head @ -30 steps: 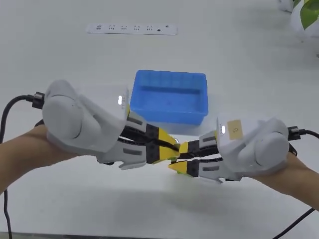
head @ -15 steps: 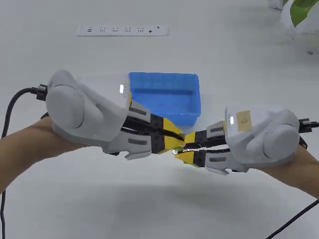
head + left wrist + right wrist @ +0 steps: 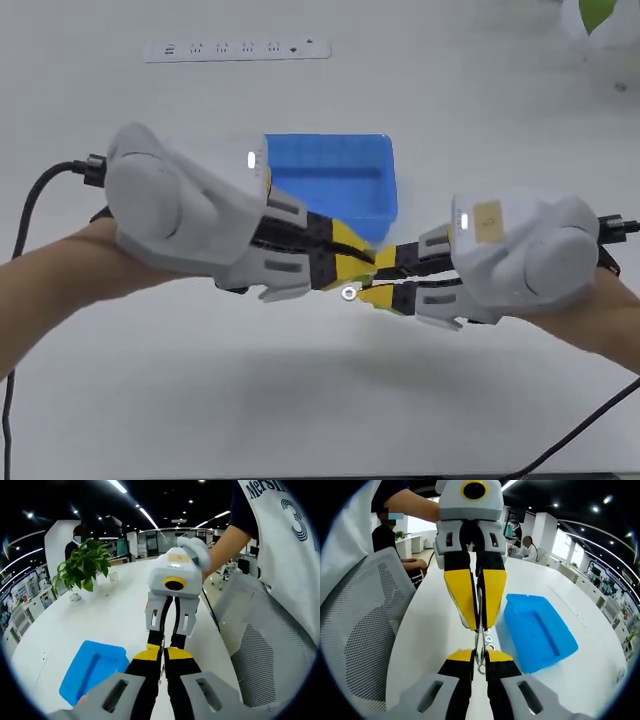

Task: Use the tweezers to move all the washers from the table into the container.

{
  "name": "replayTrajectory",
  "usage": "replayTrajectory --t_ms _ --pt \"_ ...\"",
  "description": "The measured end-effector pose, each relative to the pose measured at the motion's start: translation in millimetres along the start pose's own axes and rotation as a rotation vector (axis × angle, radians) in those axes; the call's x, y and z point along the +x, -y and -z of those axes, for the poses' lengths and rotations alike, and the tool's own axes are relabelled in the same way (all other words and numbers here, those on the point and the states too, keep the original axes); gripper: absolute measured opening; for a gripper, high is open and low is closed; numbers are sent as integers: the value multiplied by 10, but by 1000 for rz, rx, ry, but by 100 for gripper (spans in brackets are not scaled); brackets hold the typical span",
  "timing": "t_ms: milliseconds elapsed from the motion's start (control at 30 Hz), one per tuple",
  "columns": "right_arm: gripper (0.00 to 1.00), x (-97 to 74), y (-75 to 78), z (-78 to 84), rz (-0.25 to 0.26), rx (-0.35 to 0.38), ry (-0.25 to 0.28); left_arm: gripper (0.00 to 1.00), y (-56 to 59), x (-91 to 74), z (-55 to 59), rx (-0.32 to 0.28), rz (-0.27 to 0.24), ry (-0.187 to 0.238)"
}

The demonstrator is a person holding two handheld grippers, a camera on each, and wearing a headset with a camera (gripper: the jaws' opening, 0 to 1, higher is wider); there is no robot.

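My two grippers meet tip to tip above the white table (image 3: 300,400), in front of the blue container (image 3: 330,180). The left gripper (image 3: 362,264) and the right gripper (image 3: 376,286) are both shut on the thin metal tweezers (image 3: 479,635), which run between the two pairs of yellow jaws. In the right gripper view the left gripper (image 3: 481,625) comes down from the top onto my own jaws (image 3: 480,656). A small washer (image 3: 348,293) shows just below the tips. Two washers (image 3: 489,642) lie on the table beside the tweezers, and another (image 3: 481,669) sits at the right jaws.
A white power strip (image 3: 237,49) lies at the far side of the table. A potted plant (image 3: 82,567) stands beyond the container (image 3: 92,672). A mesh office chair (image 3: 365,625) is at the table's near edge. Cables trail from both grippers.
Both grippers have risen and moved nearer to the container, still joined at the tips. The small washer now shows below them. The head camera has also shifted.
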State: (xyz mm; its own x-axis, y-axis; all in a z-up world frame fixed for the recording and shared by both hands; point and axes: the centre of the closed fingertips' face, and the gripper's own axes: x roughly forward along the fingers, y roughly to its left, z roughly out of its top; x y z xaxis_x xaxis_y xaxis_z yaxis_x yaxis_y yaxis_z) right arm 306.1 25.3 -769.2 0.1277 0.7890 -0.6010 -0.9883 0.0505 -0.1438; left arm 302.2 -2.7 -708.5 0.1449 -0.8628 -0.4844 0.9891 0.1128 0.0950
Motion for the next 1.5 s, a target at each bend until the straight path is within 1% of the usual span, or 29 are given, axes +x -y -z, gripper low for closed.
replayTrajectory --t_ms 133,267,567,700,867,1000,1100,1233,1433,1500 --pt "9 -3 2 34 0 4 -2 6 0 23 8 -7 4 2" --pt "10 7 -8 59 -6 11 -2 6 13 39 29 -8 11 -4" --pt "10 19 9 113 -7 21 -5 6 -8 84 64 -21 15 -7" --pt "10 38 4 137 -12 27 2 6 -3 98 82 -33 20 -9" --pt "10 37 16 127 -13 56 18 7 -23 93 83 -49 19 -7" --pt "11 46 -22 134 -26 42 13 7 15 95 101 -53 32 -19" --pt "11 53 1 133 -20 51 18 7 -7 86 106 -53 18 -18" --pt "11 65 11 133 -25 59 17 7 -34 80 115 -77 14 -20" --pt "15 70 -24 142 -42 47 7 7 -31 105 101 -87 13 -20" --pt "15 67 -22 146 -38 36 4 7 -35 111 98 -81 13 -20"
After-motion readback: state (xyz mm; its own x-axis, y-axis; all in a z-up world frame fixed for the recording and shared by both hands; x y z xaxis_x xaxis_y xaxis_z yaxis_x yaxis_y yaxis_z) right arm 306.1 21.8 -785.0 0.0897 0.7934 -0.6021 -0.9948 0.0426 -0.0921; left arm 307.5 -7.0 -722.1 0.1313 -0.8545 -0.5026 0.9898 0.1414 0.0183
